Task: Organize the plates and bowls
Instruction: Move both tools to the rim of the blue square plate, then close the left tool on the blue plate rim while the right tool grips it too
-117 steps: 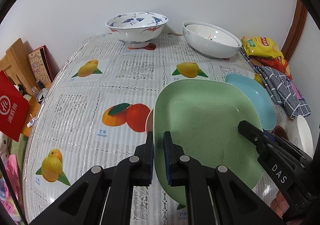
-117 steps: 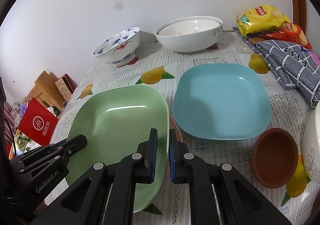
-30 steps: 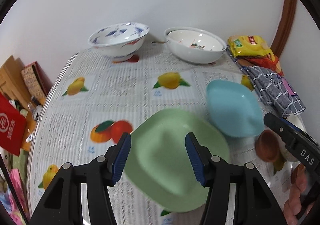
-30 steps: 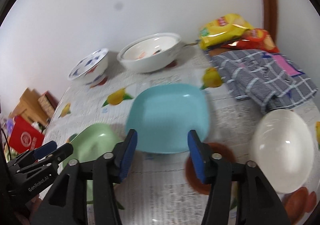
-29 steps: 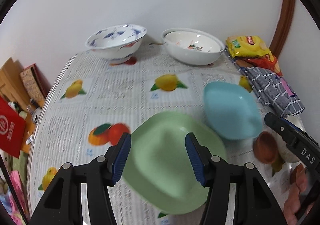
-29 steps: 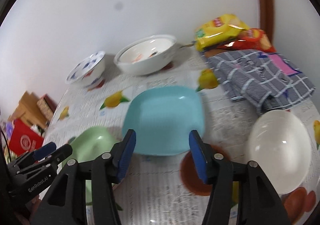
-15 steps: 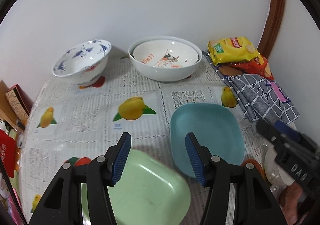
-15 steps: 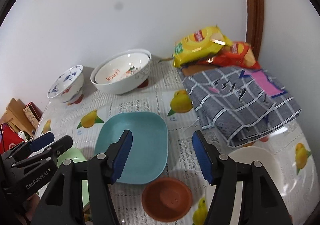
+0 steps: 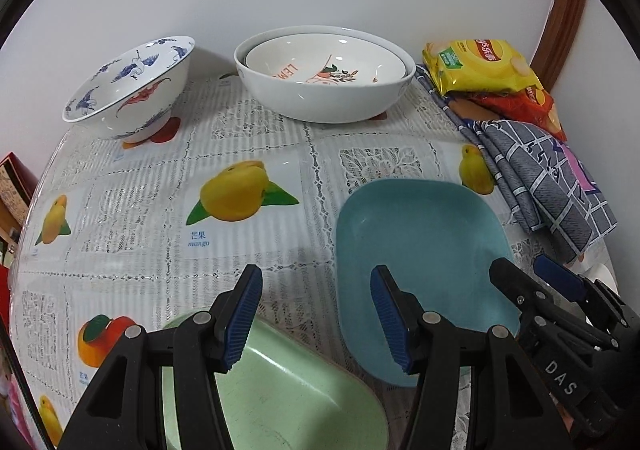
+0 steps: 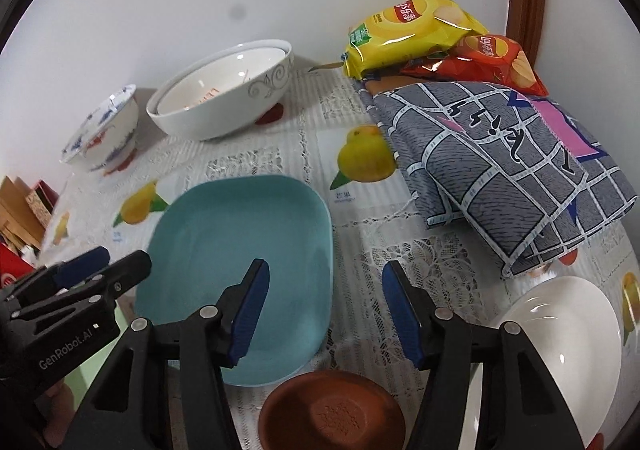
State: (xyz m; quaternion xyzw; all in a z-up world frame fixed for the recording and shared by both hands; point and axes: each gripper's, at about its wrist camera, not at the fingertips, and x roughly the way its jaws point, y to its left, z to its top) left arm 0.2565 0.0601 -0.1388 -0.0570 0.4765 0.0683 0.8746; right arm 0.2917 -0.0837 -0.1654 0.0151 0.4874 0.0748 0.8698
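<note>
Left wrist view: the left gripper point(image 9: 316, 314) is half open and empty, over the gap between the green plate point(image 9: 288, 402) and the blue plate point(image 9: 420, 250). Behind the blue plate two white bowls point(image 9: 324, 78) are already nested; the patterned bowl point(image 9: 128, 86) stands alone.

Right wrist view: the right gripper point(image 10: 324, 310) is half open, empty, straddling the blue plate's point(image 10: 240, 246) right edge. That plate lies flat, face up, with no clear long axis. A brown dish point(image 10: 332, 410) and a white bowl point(image 10: 560, 350) beside it look unsorted.

A home dining spot: a table point(image 9: 280, 154) under fruit-print lace covering, ceramic bowls point(image 9: 324, 78), crisp packets point(image 10: 412, 34) and a folded cloth point(image 10: 500, 162) against a plain wall.
</note>
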